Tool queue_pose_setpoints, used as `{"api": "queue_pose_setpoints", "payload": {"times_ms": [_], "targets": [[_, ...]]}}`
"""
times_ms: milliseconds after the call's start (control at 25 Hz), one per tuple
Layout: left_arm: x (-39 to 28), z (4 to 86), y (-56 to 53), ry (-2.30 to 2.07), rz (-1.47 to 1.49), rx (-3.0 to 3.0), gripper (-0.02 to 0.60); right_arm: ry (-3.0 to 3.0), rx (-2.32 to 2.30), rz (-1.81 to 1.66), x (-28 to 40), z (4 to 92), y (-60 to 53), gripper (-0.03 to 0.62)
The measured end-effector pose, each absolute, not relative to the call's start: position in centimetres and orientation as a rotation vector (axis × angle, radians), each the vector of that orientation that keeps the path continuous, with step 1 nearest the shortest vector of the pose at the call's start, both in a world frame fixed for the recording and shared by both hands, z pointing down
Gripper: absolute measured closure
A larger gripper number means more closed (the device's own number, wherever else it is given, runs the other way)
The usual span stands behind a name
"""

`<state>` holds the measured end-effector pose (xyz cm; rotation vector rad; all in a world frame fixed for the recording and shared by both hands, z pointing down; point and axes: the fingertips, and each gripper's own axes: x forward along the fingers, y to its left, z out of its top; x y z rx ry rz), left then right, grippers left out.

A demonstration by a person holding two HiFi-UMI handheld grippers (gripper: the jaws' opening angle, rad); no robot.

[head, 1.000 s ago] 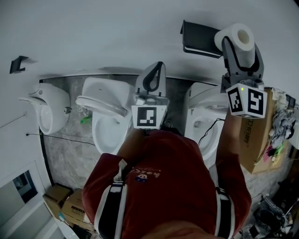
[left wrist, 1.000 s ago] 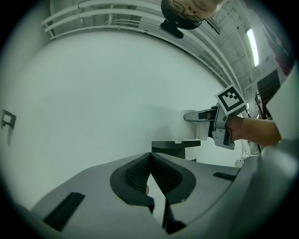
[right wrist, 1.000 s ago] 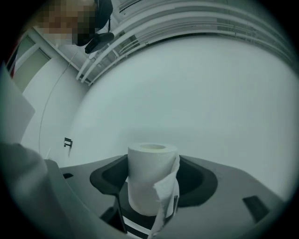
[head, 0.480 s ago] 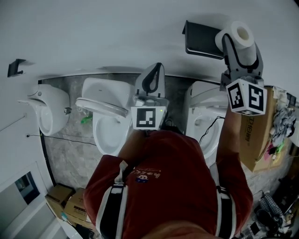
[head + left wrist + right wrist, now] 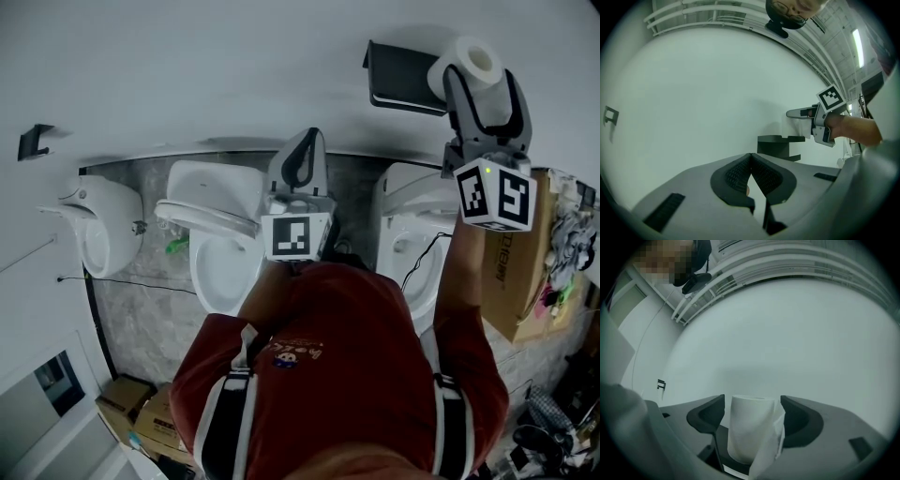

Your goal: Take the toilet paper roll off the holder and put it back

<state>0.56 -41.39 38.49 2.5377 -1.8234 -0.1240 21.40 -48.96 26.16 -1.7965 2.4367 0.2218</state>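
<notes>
Release, seemingly, onto holder (image 5: 401, 80) | right tongs (image 5: 751, 404) just opened wide around toilet paper roll (image 5: 745, 427) | left tongs (image 5: 751, 161) closed, empty | next: withdraw clear of loose sheet (image 5: 769, 446)

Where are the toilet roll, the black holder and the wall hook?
toilet roll (image 5: 747, 427), right gripper view, its white side.
black holder (image 5: 403, 80), head view, its flat face.
wall hook (image 5: 36, 139), head view, its middle.

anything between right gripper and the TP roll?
Nothing visible. The toilet paper roll stands between the right gripper's fingers, which have just been opening; a gap shows beside the roll.
</notes>
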Motion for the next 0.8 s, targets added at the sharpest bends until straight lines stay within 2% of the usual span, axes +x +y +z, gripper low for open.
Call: {"api": "queue_pose_setpoints", "payload": {"times_ms": [800], "targets": [[2.4, 35.3, -35.0, -1.908, -0.091, 2.606, 0.568, 2.364, -1.797, 0.156, 25.7, 28.2, -38.8, 0.229]]}}
